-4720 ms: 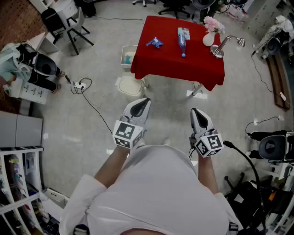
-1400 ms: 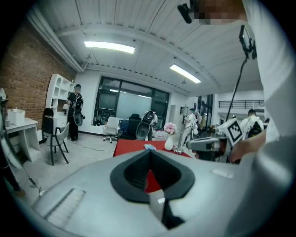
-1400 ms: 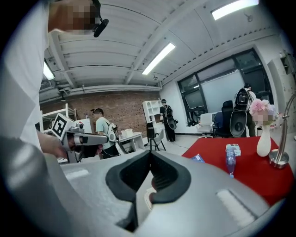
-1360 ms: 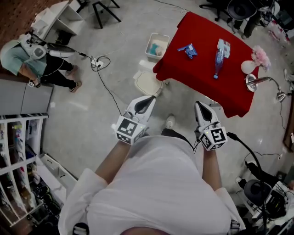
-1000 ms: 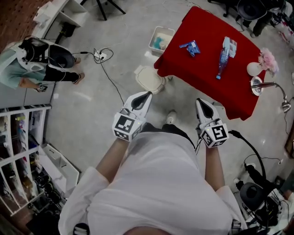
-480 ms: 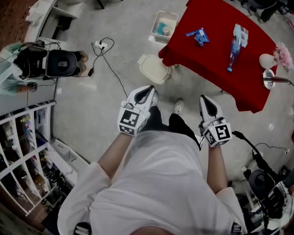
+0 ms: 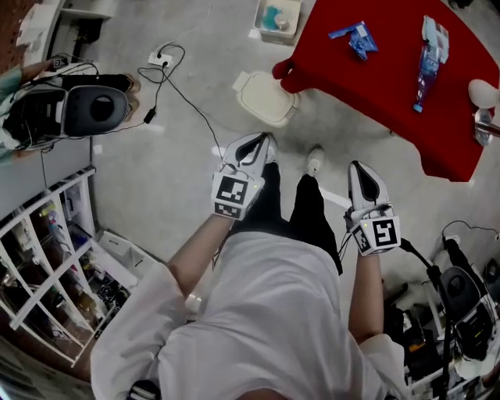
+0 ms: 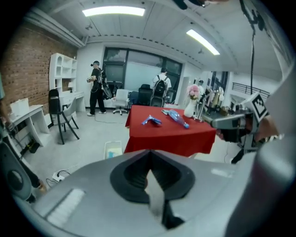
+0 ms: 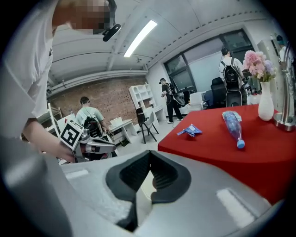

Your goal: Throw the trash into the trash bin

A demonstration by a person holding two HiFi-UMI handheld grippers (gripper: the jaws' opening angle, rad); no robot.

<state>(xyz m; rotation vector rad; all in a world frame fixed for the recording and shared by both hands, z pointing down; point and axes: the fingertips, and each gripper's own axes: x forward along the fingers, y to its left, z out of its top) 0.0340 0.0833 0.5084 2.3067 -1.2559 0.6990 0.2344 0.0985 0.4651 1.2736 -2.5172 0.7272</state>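
Left gripper (image 7: 258,144): jaws pressed together, nothing between them, held over the floor. Right gripper (image 7: 361,170): jaws likewise closed, empty. Blue wrapper (image 7: 355,37) and plastic bottle (image 7: 427,48): lying on the red table (image 7: 367,82), well apart from both grippers. White bin (image 7: 291,22): on the floor beside the table.

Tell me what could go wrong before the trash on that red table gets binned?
1. The cable trails across the floor near the person: a possible trip.
2. The bottle lies on its side, so a clumsy nudge might roll it off the red table.
3. The vase stands close by and could get knocked.
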